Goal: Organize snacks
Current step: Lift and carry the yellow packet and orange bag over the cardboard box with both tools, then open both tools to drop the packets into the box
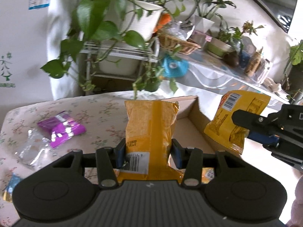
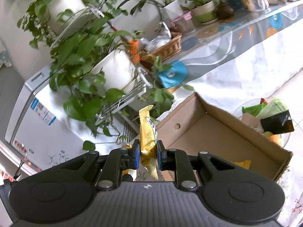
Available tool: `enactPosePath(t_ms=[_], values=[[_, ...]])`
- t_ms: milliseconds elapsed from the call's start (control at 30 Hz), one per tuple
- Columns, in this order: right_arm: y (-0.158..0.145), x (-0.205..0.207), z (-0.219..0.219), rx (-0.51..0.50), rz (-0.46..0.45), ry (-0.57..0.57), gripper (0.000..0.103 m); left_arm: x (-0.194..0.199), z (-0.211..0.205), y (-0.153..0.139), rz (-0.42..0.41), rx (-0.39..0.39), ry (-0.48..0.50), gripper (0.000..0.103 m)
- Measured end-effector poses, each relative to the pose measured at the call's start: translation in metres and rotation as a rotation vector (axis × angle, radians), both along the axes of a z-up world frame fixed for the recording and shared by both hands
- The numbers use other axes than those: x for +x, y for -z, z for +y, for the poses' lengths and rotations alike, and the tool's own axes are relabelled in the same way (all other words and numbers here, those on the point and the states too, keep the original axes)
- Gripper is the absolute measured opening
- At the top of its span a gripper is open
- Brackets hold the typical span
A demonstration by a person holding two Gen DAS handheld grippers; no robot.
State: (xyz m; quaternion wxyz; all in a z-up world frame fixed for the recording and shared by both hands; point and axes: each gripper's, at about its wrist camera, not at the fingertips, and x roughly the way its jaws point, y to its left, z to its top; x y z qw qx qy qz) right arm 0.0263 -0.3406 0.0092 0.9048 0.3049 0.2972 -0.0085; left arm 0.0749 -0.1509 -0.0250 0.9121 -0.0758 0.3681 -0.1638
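Yellow snack bags (image 1: 149, 126) in both tongs

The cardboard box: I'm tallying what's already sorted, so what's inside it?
In the right wrist view the cardboard box shows a mostly bare floor, with one yellow packet at its near edge. The right gripper covers the near corner.

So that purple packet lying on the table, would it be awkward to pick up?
Probably a bit. The purple packet looks like shiny foil, so likely slippery. It is crinkled and lies flat on the flowered tablecloth, so it is probably light and floppy, apt to slide rather than lift.
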Motion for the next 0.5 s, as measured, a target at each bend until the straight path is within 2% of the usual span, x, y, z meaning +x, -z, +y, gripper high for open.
enactPosePath(t_ms=[200, 500], values=[[0.000, -0.005, -0.017, 0.012, 0.012, 0.059, 0.022, 0.000, -0.024, 0.002, -0.009, -0.015, 0.055, 0.046], [0.010, -0.005, -0.033, 0.046, 0.091, 0.142, 0.022, 0.008, -0.053, 0.022, 0.027, -0.027, 0.116, 0.047]])
